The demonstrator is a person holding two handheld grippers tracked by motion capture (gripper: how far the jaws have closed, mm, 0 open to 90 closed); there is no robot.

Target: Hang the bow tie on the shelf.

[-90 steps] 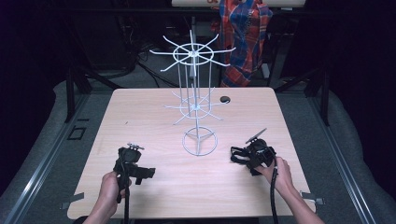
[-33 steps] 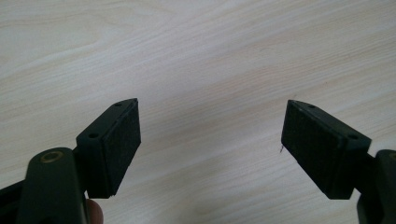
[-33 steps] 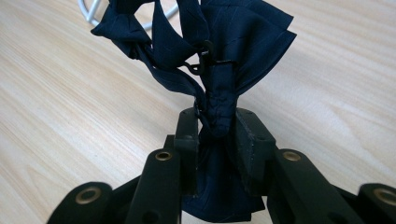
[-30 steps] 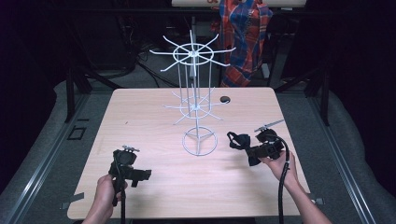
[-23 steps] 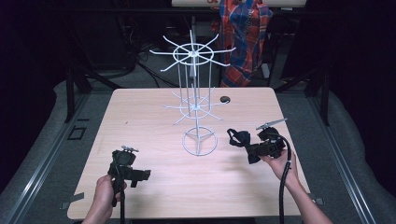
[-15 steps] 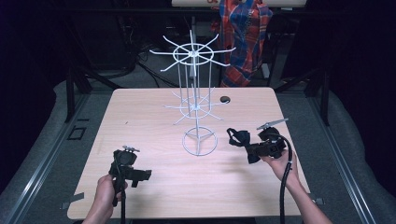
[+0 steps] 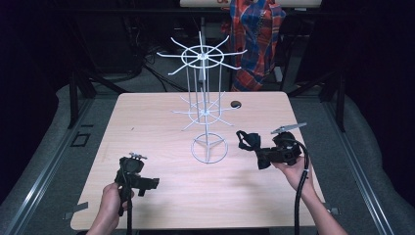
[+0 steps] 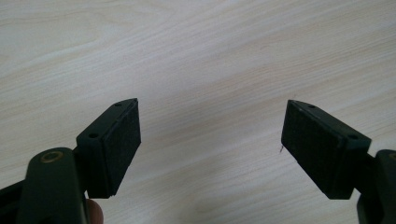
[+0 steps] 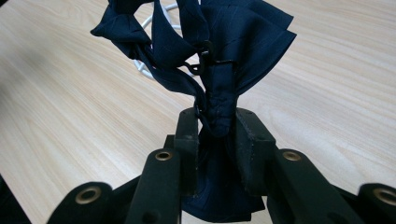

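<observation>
The right tool (image 7: pixel 264 155) is clamped on a dark bow tie (image 9: pixel 219 60) just above the counter (image 7: pixel 161 117); the wire rack (image 7: pixel 204 93) stands at its ten o'clock, nearer it. The left tool (image 8: pixel 210 140) gapes wide, empty.

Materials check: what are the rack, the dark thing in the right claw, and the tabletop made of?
Rack: thin wire, apparently metal with a white coating; slim rods and ring base. Bow tie in the right claw: navy woven fabric, matte, soft folds, with a small black hook. Table: pale wood-grain surface, probably laminate; smooth and even.
</observation>
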